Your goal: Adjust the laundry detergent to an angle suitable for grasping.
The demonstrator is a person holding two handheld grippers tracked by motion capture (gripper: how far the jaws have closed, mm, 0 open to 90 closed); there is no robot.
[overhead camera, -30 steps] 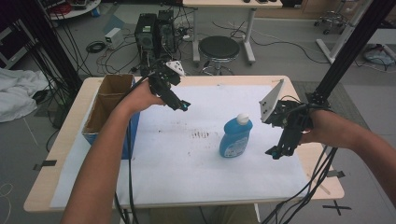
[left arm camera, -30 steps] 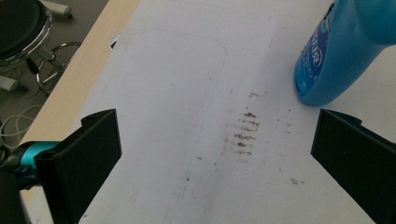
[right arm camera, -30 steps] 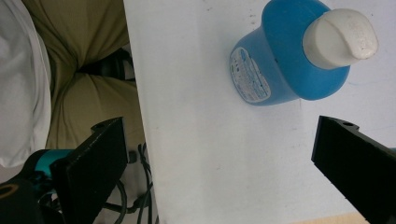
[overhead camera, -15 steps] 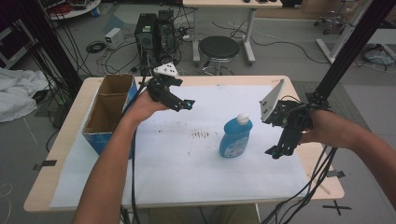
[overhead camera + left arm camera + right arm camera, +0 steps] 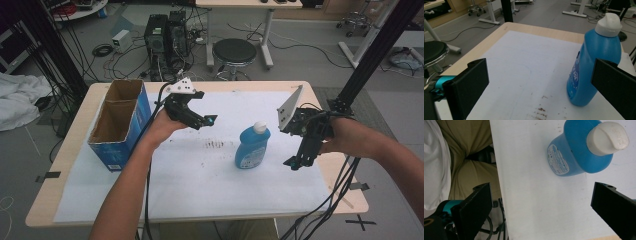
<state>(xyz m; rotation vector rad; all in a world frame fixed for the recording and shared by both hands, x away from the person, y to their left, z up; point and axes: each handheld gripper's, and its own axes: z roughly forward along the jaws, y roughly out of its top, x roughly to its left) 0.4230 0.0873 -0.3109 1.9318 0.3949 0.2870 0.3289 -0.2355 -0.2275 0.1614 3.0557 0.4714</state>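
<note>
The label print on the blue bottle (image 5: pixel 252 146) is too small to read in the high view and blurred in both gripper views. In the left gripper view, the right jaw covers part of the bottle's side. The cardboard box (image 5: pixel 120 122) hides its own floor. The left hand (image 5: pixel 162 127) covers the rear of the left gripper (image 5: pixel 210 120).

bottle (image 5: pixel 253 146): on table (image 5: pixel 320 182), centre-right | box (image 5: pixel 120 123): on table, left edge | stool (image 5: pixel 234 51): behind table
</note>
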